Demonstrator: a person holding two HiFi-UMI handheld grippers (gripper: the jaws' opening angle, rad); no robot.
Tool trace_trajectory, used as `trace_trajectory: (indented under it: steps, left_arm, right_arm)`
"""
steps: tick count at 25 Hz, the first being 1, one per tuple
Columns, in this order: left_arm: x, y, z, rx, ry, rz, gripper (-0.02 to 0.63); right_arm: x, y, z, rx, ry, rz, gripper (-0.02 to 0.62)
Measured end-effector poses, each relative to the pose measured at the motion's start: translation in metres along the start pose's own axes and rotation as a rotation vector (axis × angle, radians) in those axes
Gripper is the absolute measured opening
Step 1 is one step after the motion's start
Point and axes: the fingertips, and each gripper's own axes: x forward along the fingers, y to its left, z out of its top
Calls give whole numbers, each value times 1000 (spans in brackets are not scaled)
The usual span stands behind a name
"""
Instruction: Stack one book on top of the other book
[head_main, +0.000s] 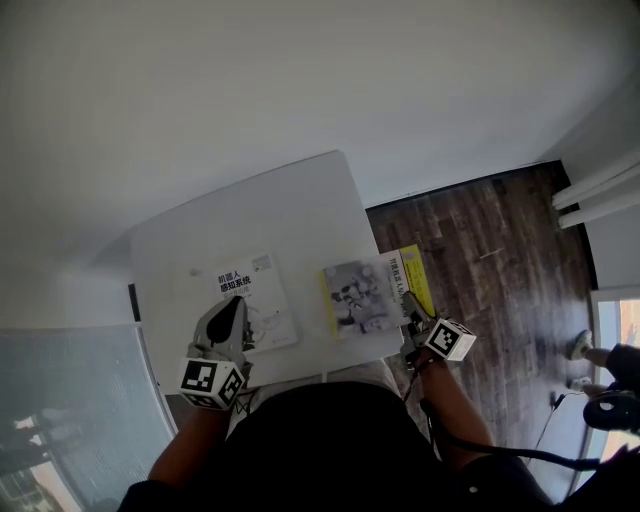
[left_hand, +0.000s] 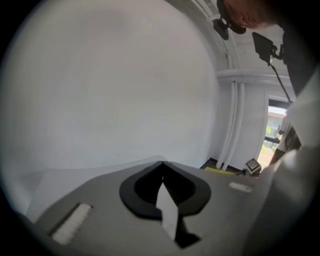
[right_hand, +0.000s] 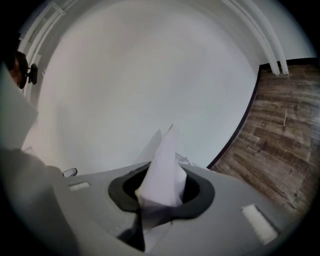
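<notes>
Yellow-spined paperback book (head_main: 365, 297) lies at the near right edge of the white table (head_main: 290, 210), my right gripper (head_main: 411, 314) clamped on its corner pages. My left gripper (head_main: 232, 312) pinches the white-covered book (head_main: 255, 290), near left. Grasping step; next I'd lift one across, level.

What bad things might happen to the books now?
The right gripper pinches the yellow-edged book by a corner, maybe only some pages; they could bend or tear. That book pokes past the table edge, so a slip might drop it onto the wooden floor. The left gripper holds just a thin edge of the white book, which may flop open.
</notes>
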Motion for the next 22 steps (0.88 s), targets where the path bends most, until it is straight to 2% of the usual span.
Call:
trace_trajectory:
  steps: [8,14,22]
  left_arm:
    - [-23,12,4,-24,-32,5,5]
    - [-35,15,2,-44,-47,-19,5]
    - [-57,40,1,-83,-81,0,5]
  right_arm:
    - [-12,30,17,-11,-65,12,92]
    - [-21,53,22,-52,-104,9,84]
    - [-29,80,26,-104,-182,-9,77]
